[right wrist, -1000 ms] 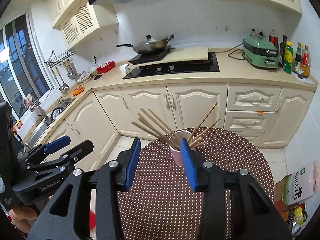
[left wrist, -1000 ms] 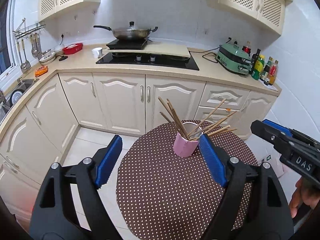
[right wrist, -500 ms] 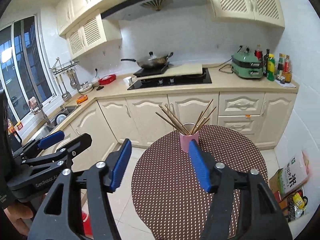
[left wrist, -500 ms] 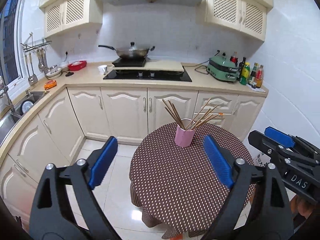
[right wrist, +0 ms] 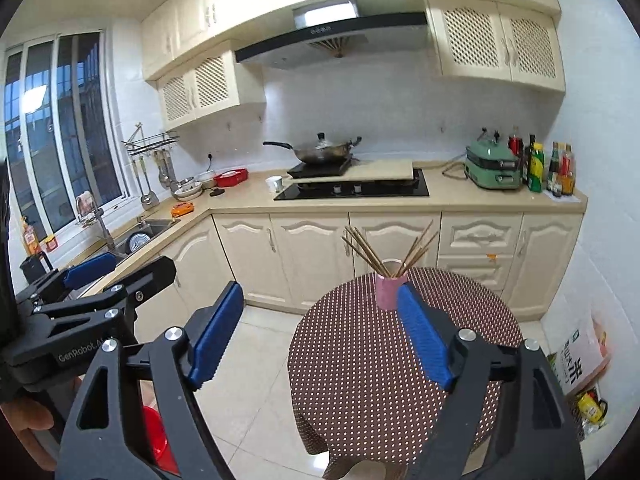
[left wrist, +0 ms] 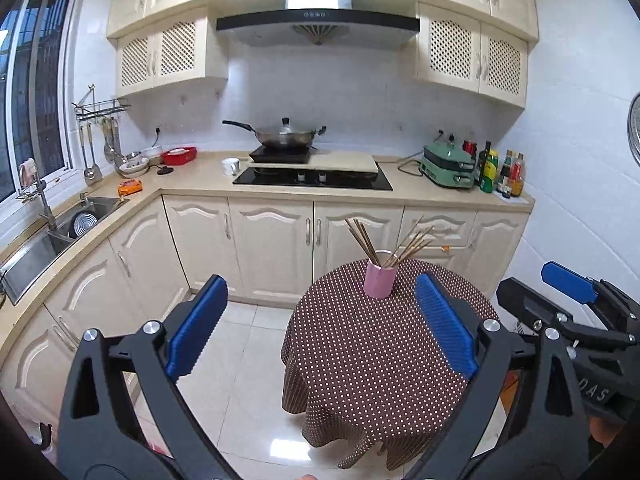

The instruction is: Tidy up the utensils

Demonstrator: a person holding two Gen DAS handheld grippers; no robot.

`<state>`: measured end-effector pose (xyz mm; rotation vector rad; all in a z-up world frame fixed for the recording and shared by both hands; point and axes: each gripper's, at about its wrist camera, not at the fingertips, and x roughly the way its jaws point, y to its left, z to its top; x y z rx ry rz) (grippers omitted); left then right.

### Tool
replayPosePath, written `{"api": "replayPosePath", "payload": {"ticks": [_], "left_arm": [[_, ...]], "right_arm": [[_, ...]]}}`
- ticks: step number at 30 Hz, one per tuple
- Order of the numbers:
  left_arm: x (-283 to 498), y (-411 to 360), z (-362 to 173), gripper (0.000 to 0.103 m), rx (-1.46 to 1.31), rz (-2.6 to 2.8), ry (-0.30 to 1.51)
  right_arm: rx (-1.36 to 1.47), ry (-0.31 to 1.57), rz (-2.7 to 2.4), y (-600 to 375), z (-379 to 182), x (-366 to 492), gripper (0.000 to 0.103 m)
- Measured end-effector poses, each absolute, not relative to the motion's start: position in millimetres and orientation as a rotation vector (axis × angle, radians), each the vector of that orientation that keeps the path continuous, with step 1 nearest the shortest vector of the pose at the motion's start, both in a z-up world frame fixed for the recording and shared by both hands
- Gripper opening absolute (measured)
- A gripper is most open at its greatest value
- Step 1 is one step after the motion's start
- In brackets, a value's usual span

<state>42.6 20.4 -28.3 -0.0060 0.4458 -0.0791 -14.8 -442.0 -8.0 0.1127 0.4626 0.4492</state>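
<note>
Brown chopsticks (left wrist: 394,242) fanned out upright in a pink cup (left wrist: 380,279) on the far side of the dotted round table (left wrist: 372,360)

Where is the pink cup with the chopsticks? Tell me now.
In both wrist views the pink cup stands upright near the far edge of the dotted round table, in front of the cream base cabinets below the cooktop.

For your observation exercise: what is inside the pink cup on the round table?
The pink cup holds a bunch of wooden chopsticks, upper ends fanning left and right above the rim. Their lower ends and the cup's bottom are hidden by its wall.
</note>
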Motion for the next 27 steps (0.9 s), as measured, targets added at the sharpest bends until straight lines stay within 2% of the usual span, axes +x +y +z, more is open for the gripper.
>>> {"api": "replayPosePath", "payload": {"ticks": [11,27], "left_arm": [[30,11,-20,0.094,-0.012,-0.037,0.406],[19,2,-8,0.095,0.005,0.0,0.357]], "right_arm": [[0.086,0.412,0.483,-453,2,-24,0.082],[0.082,0.387,0.491,-457,9,-30,0.084]]}}
